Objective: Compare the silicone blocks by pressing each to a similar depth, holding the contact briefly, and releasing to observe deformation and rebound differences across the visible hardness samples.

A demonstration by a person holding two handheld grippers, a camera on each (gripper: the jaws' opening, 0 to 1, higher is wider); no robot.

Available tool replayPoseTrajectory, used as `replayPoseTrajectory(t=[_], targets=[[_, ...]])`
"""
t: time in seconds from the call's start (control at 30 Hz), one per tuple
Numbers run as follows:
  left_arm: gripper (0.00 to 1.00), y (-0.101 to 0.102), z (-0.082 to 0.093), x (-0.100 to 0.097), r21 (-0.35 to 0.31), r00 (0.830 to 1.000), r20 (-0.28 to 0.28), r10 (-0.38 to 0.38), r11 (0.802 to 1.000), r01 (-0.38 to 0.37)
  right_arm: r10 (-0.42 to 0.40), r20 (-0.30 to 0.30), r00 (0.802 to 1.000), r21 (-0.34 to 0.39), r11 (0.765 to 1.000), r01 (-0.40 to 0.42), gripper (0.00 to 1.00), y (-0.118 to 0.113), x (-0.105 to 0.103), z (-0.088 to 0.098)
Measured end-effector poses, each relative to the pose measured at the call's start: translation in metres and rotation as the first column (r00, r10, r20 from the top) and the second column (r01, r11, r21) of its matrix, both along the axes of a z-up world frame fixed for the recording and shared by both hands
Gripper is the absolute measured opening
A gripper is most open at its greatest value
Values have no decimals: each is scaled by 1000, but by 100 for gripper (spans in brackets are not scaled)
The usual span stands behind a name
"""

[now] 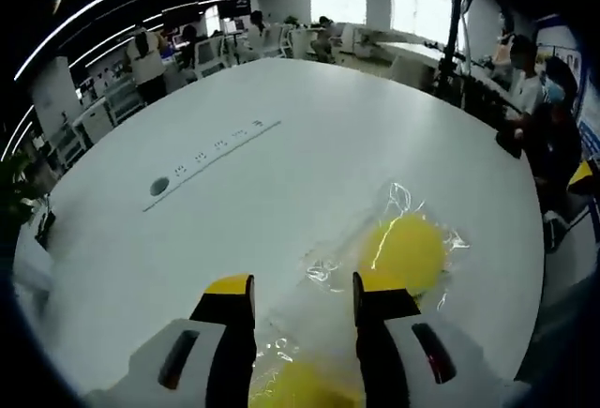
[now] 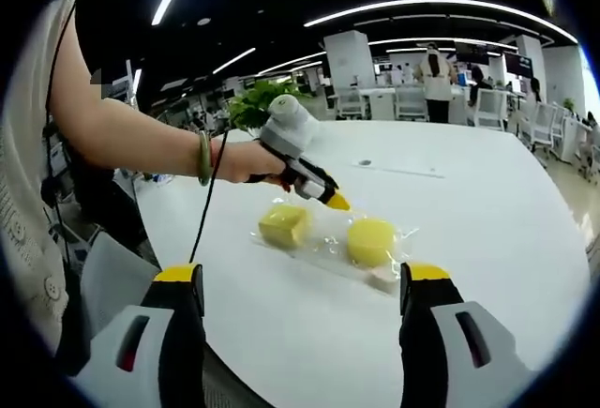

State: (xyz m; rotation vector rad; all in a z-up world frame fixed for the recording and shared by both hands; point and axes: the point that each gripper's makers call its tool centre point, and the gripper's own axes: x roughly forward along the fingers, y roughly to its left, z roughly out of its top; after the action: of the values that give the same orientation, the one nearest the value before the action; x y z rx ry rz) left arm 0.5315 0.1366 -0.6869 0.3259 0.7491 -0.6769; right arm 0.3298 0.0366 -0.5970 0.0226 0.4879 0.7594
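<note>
Hovering our left gripper (image 2: 328,198) with its yellow-tipped jaws apart and empty above the square pale-yellow silicone block (image 2: 283,225), we judge that we are lining up a press, not yet touching. That matt, spongy-looking cube lies in a crinkled clear plastic sleeve (image 2: 323,239) on the smooth white table (image 2: 469,239), beside the round bright-yellow silicone block (image 2: 372,241), which our left gripper view shows just beyond the right jaw. Our right gripper (image 2: 305,281) waits wide open and empty near the table edge, and next we need a slow descent onto one block.
</note>
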Motion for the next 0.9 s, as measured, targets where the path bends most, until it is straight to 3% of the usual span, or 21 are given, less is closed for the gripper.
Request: replayPoseTrajectory(t=[0.07,0.17,0.3,0.5,0.73,0.9], targets=[[40,5,3,-6,9,1000,8,-17,1000,17,7,0,1000,6,1000,-7,80,3,-1,1],[42,7,11,-15,-98,999,-34,35,994,-38,6,-2,1000,43,999,-6,80,8,0,6],[42,19,22,-30,-77,1000,8,20,997,-19,-2,-2,1000,81,997,3,79,12,-1,12],[45,34,46,-45,-126,998,64,23,992,-15,19,-4,1000,77,997,-18,78,23,-9,14],[51,47,66,-76,-158,995,95,24,987,-9,40,-7,999,62,997,-39,77,32,-22,13],[54,58,74,-94,-208,996,82,43,978,-25,50,-2,999,58,997,-50,76,37,-32,15]])
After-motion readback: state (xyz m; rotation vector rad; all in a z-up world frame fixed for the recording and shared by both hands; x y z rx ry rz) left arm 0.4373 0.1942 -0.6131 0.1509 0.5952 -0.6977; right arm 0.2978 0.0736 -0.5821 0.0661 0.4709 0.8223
